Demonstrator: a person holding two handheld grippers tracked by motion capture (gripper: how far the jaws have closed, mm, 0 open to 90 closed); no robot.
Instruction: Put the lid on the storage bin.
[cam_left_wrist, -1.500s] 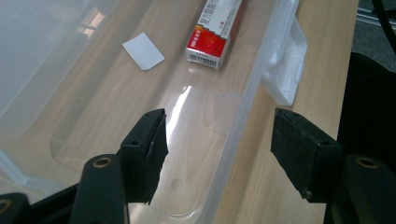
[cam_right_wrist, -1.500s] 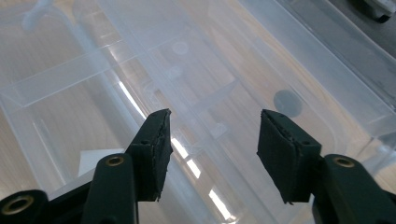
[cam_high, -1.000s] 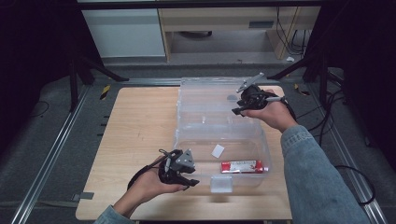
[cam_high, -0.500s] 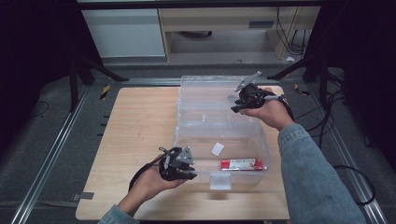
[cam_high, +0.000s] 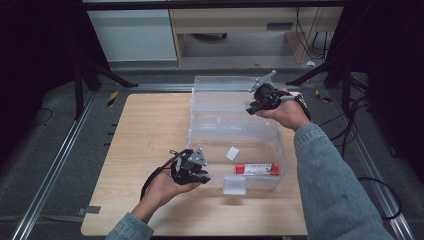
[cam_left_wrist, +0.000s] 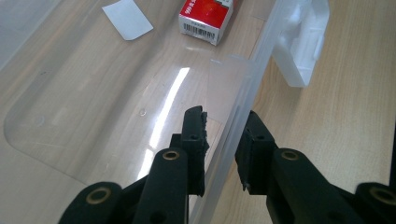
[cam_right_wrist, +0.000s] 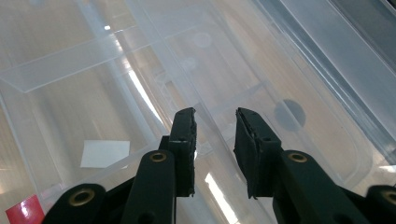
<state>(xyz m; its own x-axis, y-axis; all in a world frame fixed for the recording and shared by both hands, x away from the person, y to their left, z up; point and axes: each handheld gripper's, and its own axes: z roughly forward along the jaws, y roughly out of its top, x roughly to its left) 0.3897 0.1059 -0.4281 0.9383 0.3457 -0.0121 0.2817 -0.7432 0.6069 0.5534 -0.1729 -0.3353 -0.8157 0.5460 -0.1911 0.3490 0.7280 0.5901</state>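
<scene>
Wooden table (cam_high: 150, 125) carries a clear plastic box (cam_high: 235, 131), both grippers' fingers (cam_left_wrist: 196, 135) clasping its walls.

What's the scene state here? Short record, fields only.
surface: wooden table
container: clear plastic box, open, its lid lying behind it
contents: red-and-white carton, white paper slip
left gripper: jaws straddle the box's near wall, just been closing
right gripper: at the box's far right part, jaws just been closing, grip unclear

One clear plastic box (cam_high: 280, 155) – holding one red carton (cam_high: 257, 169) – one white slip (cam_high: 232, 153).
</scene>
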